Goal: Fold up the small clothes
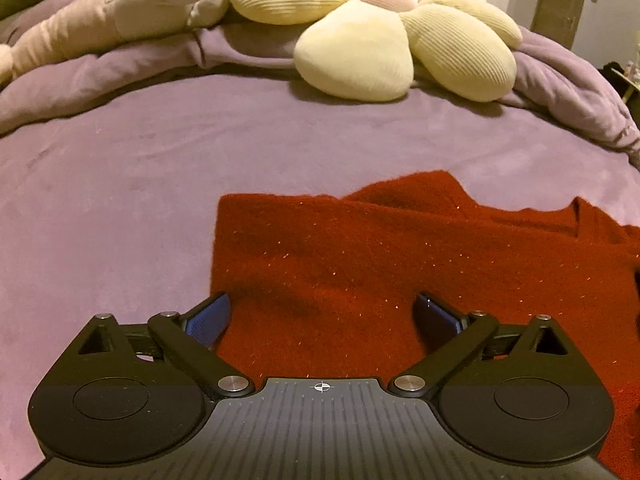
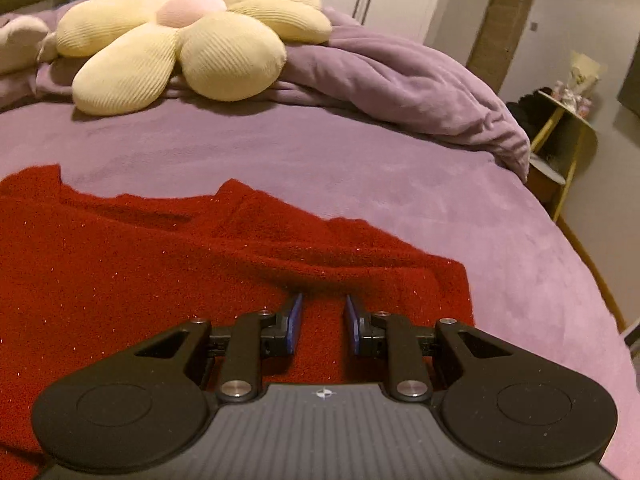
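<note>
Presently a red garment (image 1: pixel 400 264) is spread on the purple bed (image 1: pixel 120 184), well short of the flower cushion (image 1: pixel 384 28). The left gripper (image 1: pixel 322 320) is held spread wide over the garment's left edge, grasping nothing. The right gripper (image 2: pixel 322 324) is held narrowly parted above the garment's right side, no cloth pinched

No legible text, label or number — none anywhere
</note>
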A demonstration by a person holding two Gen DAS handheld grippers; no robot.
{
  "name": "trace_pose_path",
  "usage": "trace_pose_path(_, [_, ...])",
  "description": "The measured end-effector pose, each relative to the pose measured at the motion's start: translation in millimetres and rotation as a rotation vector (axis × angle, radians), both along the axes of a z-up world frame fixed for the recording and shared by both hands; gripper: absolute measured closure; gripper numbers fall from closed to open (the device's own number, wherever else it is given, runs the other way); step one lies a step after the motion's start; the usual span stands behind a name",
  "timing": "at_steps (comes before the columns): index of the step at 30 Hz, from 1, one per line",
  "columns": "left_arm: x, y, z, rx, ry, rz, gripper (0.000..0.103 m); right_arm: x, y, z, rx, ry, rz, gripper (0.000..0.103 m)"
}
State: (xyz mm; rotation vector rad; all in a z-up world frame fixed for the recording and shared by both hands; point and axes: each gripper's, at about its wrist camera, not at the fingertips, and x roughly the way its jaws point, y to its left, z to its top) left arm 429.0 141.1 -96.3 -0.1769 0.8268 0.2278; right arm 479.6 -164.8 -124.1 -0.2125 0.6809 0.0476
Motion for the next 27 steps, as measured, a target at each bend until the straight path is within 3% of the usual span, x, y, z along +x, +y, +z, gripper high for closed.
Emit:
trace_pose_path(5, [-52.6, 6.1, 17.7, -0.073, -0.061, -0.013, 0.003, -47.1, -22.3, 21.5, 0.107, -0.026, -0.011, 0.071])
trace_pose_path(9, [-74.4, 5.1, 9.7, -0.093, -0.022, -0.024, 0.003, -87.1, -41.9, 12.8, 0.178, -0.013, 0.000, 0.071])
trace_pose_path(13, [-66.3, 0.3, 0.8, -0.058, 0.003, -0.016, 0.001, -78.6, -33.0, 3.7, 0.110, -0.010, 0.008, 0.071])
trace_pose_path(16, [-74.8, 1.3, 12.2, -0.078, 0.002, 0.002, 0.002, -74.0, -31.6, 16.9, 0.129, 0.032, -0.016, 0.071])
trace_pose_path(17, [-82.5, -0.1, 15.8, -0.078, 0.000, -0.020, 0.003, -80.2, -34.3, 23.6, 0.162, 0.037, -0.008, 0.066])
trace_pose_path(21, [-137.8, -7.7, 28.6, -0.087, -0.018, -0.143, 0.003, -147.1, -61.4, 35.5, 0.298, 0.019, 0.071, 0.041])
trace_pose_path(24, [-204.8, -8.2, 31.1, -0.150, 0.007, -0.175, 0.002, -220.0, -95.1, 31.6, 0.357, 0.049, 0.095, 0.032])
trace_pose_path(27, [-262.5, -5.4, 25.2, -0.194, 0.061, -0.158, 0.002, -283.1, -133.2, 22.7, 0.423, 0.120, 0.069, 0.030])
